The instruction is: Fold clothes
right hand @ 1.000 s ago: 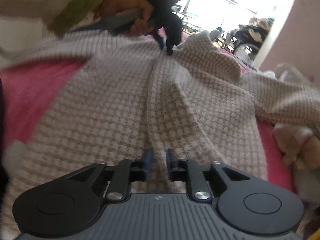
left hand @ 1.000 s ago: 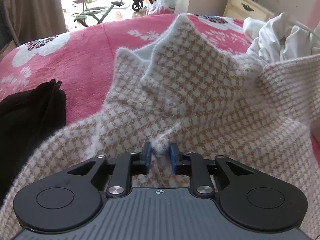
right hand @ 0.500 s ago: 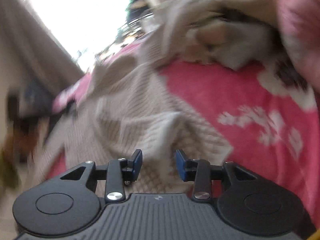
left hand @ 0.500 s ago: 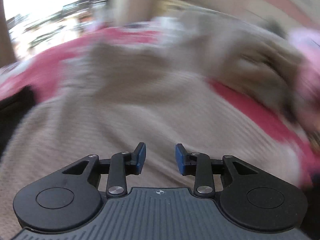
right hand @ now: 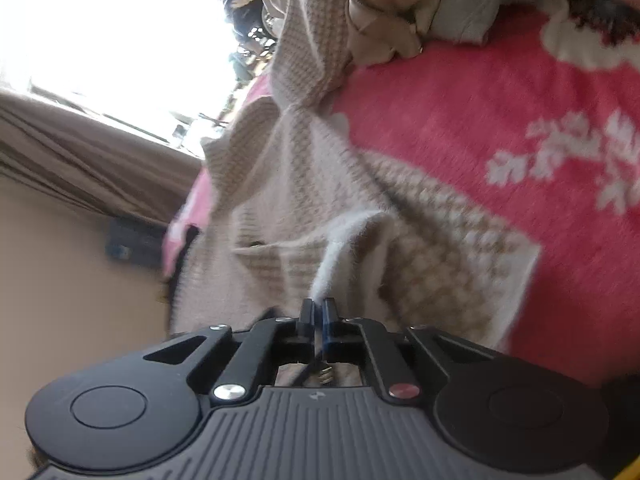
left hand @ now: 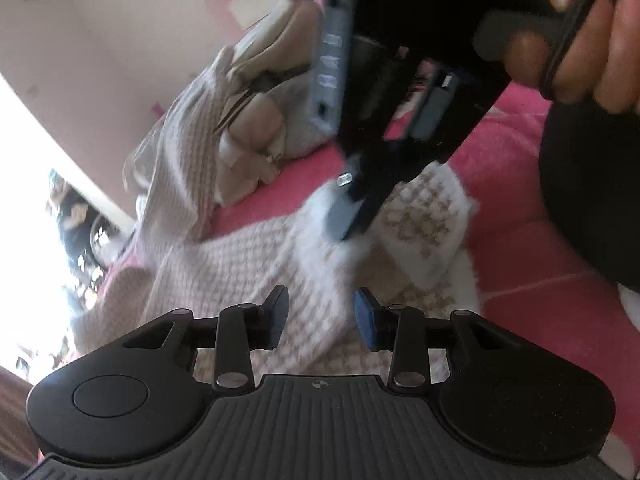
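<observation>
Left hand-held gripper (left hand: 320, 316): hanging over the sweater with its blue pads parted. The jaws have just been opening a bit more, and nothing is pinched between them; the knit is only showing below the gap.

Right hand-held gripper (right hand: 319, 312): pads are pressing together on a fuzzy white fold of the sweater, right at the hem corner. The jaws have just been closing down on it. From the left camera you're seeing this same tool (left hand: 344, 216) coming in from above with its tip sitting on the knit.

Person's hand (left hand: 576, 40): wrapping around the handle of that right tool, fingers curling over the black grip.

Sweater (right hand: 440, 232): beige-and-white houndstooth knit, lying rumpled on the bed. One squared-off corner is resting flat on the pink, and the rest is trailing off in folds toward the bed's far edge by the bright window.

Bed blanket (right hand: 460, 128): hot pink with white flower prints, and it's carrying everything here.

Pile of other clothes (right hand: 400, 12): tan and grey stuff bunching up at the far side of the bed, touching the trailing end of the sweater.

Curtain (right hand: 80, 160): brown, hanging beside the window, a bit blurry.
</observation>
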`<state>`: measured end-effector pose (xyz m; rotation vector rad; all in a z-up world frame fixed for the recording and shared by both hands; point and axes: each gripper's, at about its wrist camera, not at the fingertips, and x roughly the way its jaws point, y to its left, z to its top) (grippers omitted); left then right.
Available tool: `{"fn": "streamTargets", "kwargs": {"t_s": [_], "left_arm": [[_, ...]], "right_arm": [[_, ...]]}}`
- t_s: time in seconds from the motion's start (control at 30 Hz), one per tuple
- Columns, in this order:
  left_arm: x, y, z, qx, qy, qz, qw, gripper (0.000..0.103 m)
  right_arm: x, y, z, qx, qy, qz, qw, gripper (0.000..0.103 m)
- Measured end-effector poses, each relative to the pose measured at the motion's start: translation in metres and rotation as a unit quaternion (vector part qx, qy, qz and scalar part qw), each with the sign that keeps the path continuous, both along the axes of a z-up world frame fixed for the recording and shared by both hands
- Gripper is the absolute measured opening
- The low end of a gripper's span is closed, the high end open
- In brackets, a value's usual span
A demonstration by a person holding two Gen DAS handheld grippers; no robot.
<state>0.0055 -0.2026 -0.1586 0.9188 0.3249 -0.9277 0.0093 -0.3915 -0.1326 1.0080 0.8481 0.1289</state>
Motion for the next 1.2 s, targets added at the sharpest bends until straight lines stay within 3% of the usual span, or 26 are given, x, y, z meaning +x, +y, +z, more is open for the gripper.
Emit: {"fn": "streamTargets", "kwargs": {"t_s": [0.17,0.3,0.47,0.57,0.63,0.7,0.77,0.83,0.97,1.1,1.2], "left_arm": [[-0.004,0.008,0.011,-0.017,-0.011,-0.016,0.9997,0.032],[-0.014,0.026,0.011,-0.013,-0.031,-0.04,0.9986,0.016],[-0.029,0.054,0.013,-0.011,-0.03,-0.034,0.9989,0.009],[-0.036,0.067,0.012,-0.016,-0.023,-0.017,0.9995,0.006],[-0.032,0.072,0.02,-0.029,-0.021,0.003,0.9993,0.005],[-0.024,0.075,0.031,-0.049,-0.018,0.026,0.9983,0.005],[-0.014,0.077,0.048,-0.076,-0.019,0.05,0.9957,0.005],[-0.004,0.079,0.064,-0.099,-0.025,0.067,0.9925,0.005],[0.008,0.08,0.091,-0.14,-0.045,0.096,0.9844,0.005],[0.018,0.079,0.107,-0.167,-0.052,0.114,0.9779,0.004],[0.014,0.081,0.112,-0.178,-0.059,0.12,0.975,0.004]], "right_arm": [[-0.008,0.009,-0.002,0.046,-0.013,0.024,0.999,0.003],[-0.012,0.02,0.0,0.081,-0.023,0.046,0.995,0.003],[-0.019,0.044,0.0,0.09,-0.018,0.096,0.991,0.003],[-0.028,0.048,0.011,0.048,-0.016,0.128,0.991,0.007],[-0.037,0.035,0.031,-0.002,-0.04,0.132,0.99,0.01],[-0.047,0.012,0.06,-0.08,-0.076,0.116,0.987,0.024],[-0.052,-0.004,0.087,-0.198,-0.1,0.099,0.97,0.031],[-0.049,-0.009,0.101,-0.296,-0.104,0.106,0.944,0.034],[-0.038,0.022,0.093,-0.365,-0.089,0.179,0.909,0.036],[-0.035,0.07,0.074,-0.454,-0.108,0.225,0.855,0.05],[-0.028,0.09,0.058,-0.52,-0.098,0.232,0.816,0.051]]}}
